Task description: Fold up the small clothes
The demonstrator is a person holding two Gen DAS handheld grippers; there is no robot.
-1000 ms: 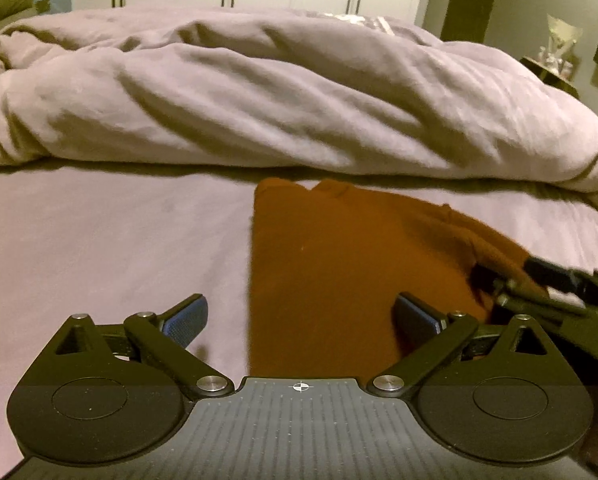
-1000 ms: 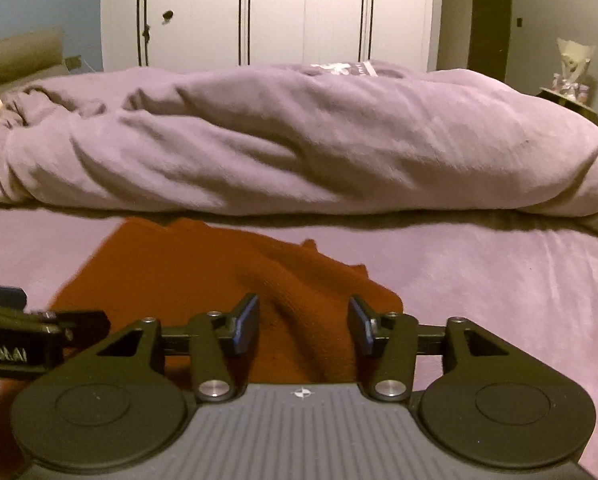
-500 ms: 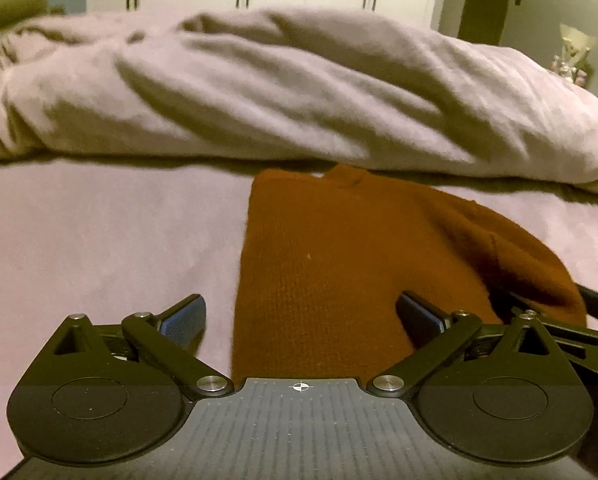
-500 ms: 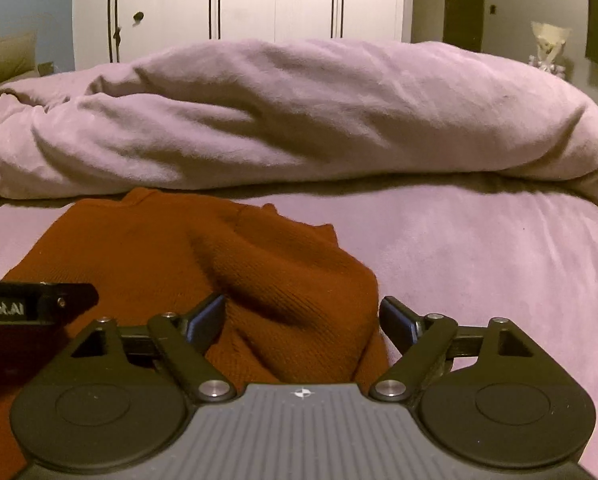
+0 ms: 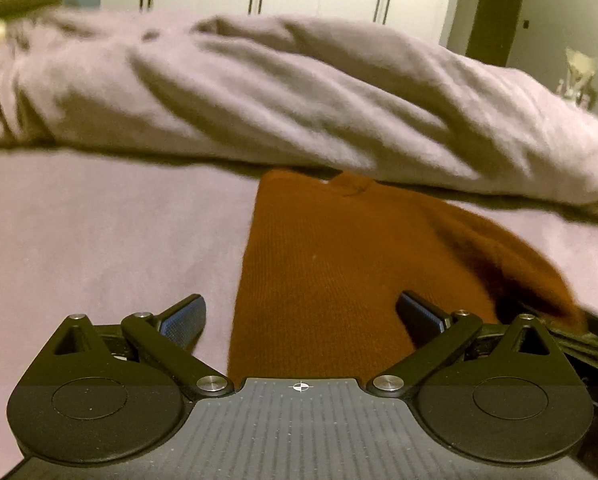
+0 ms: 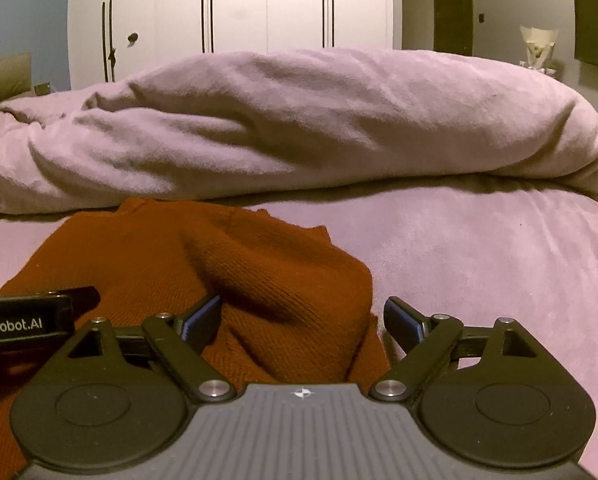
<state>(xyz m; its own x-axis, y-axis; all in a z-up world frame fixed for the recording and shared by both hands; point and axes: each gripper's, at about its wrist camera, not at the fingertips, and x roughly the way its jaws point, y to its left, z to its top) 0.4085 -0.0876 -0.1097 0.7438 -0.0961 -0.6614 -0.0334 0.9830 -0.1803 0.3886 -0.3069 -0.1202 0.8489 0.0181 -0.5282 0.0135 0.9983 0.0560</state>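
Note:
A rust-brown knitted garment (image 5: 339,272) lies folded on the lilac bed sheet (image 5: 99,240). Its left edge is straight and its right side bulges in a rounded fold. My left gripper (image 5: 301,316) is open low over the garment's near left edge, holding nothing. In the right wrist view the same garment (image 6: 259,280) shows a thick raised fold. My right gripper (image 6: 303,320) is open around that fold's near end, holding nothing. The left gripper's body (image 6: 27,320) shows at the left edge of the right wrist view.
A bunched lilac duvet (image 6: 299,128) lies across the bed just behind the garment. White wardrobe doors (image 6: 239,8) stand behind the bed. A small side table with a pale object (image 6: 539,48) is at the far right.
My right gripper has opened wide from a narrower gap. Both grippers have dropped lower and moved in closer over the garment. The left gripper stayed open.

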